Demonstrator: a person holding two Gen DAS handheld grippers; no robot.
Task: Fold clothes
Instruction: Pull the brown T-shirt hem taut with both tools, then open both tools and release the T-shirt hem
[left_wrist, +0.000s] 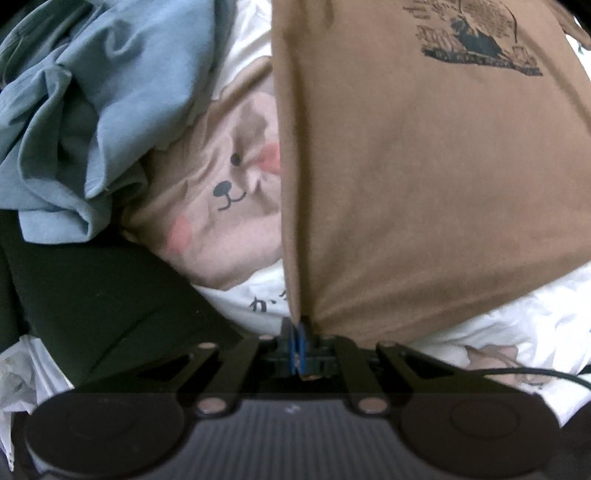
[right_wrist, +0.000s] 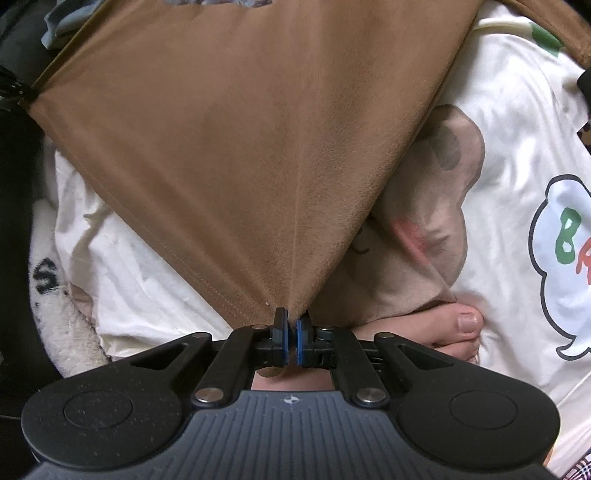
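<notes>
White bedding (right_wrist: 498, 110) lies beneath; left gripper (left_wrist: 300, 325) and right gripper (right_wrist: 291, 319) each pinch the brown T-shirt (right_wrist: 240, 147), stretching it taut, likely to square it for folding.

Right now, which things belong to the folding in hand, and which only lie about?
In the job:
brown T-shirt
left gripper, shut on it
right gripper, shut on it

Lying about:
blue garment
white bear-print cloth
dark garment
a bare foot
</notes>
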